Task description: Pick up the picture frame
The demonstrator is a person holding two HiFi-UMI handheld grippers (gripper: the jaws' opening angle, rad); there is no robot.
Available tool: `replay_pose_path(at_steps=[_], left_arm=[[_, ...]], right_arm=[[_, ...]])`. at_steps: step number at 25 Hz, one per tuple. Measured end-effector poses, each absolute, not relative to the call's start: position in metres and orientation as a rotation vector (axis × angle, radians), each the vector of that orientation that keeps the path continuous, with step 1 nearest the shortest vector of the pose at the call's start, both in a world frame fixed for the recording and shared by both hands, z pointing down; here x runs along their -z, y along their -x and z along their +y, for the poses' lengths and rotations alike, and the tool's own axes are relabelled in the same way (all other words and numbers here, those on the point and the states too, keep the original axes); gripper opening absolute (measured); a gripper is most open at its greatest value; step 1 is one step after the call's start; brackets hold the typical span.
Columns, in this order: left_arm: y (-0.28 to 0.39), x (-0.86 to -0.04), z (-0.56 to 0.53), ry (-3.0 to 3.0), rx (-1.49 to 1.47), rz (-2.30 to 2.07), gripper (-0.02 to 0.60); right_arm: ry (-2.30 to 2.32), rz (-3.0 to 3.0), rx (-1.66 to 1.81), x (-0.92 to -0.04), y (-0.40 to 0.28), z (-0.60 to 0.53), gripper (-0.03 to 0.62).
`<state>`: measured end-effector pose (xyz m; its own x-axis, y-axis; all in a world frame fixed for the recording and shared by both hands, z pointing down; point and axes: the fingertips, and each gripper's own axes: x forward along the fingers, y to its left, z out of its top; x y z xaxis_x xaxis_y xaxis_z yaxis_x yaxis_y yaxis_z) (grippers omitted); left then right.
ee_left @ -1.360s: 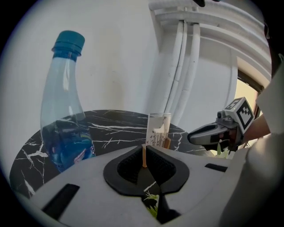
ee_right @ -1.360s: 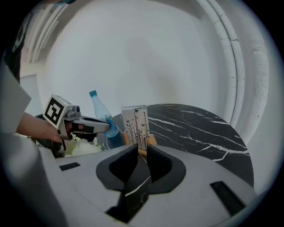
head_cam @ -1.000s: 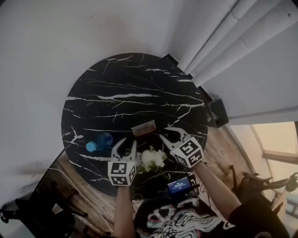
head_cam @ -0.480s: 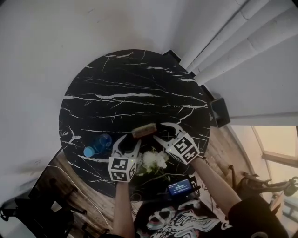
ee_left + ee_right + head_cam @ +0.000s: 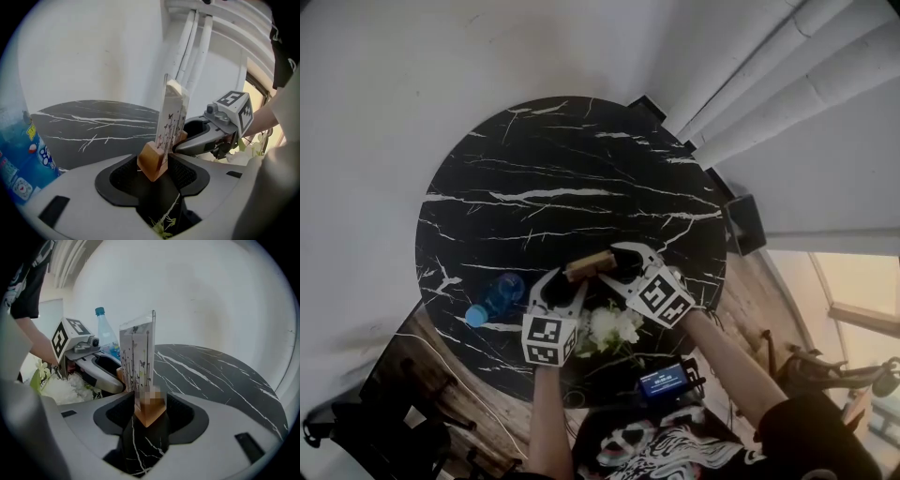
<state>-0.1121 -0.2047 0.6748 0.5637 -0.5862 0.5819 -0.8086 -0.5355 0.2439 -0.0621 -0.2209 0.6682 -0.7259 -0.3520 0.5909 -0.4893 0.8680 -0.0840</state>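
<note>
Both pairs of jaws have just been opening and now stand wide apart. Over the same second the left gripper (image 5: pixel 565 281) and the right gripper (image 5: pixel 611 264) have been brought in from the near side to the two ends of the picture frame (image 5: pixel 589 265). The frame is stood upright on the black marble tabletop (image 5: pixel 553 169), near its front edge. It is not yet gripped.

In the left gripper view one wooden foot of the frame (image 5: pixel 171 117) is seen between the open jaws, and the other foot (image 5: pixel 138 362) is seen likewise in the right gripper view. The approach is judged complete, with closing and lifting left to be done.

Whether a foot already touches a pad cannot be settled. From the head view the frame is small and partly covered by the jaws. The print on its clear panel is too fine to be made out.
</note>
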Motion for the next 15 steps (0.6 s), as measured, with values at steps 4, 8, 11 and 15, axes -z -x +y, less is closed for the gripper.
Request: replay_pose_path(at_steps=[4, 8, 11, 15], left_arm=[[0.1108, -0.6768, -0.2089, -2.323, -0.643, -1.124, 0.199], [0.11, -0.6772, -0.2093, -2.333, -0.654, -1.131, 0.196], [0.1116, -0.6782, -0.2094, -2.335, -0.668, -1.144, 0.195], [0.1098, -0.6772, -0.2102, -2.32, -0.651, -1.132, 0.195]], right_arm=[[-0.592, -2.454, -0.276, -0.6741, 0.0646, -0.2196, 0.173], [-0.586, -2.456, -0.28, -0.6751, 0.0646, -0.2201, 0.173], [-0.563, -2.446, -0.257, -0.6769, 0.066, -0.221, 0.173], [-0.562, -2.443, -0.303, -0.6763, 0.0649, -0.2208, 0.173]])
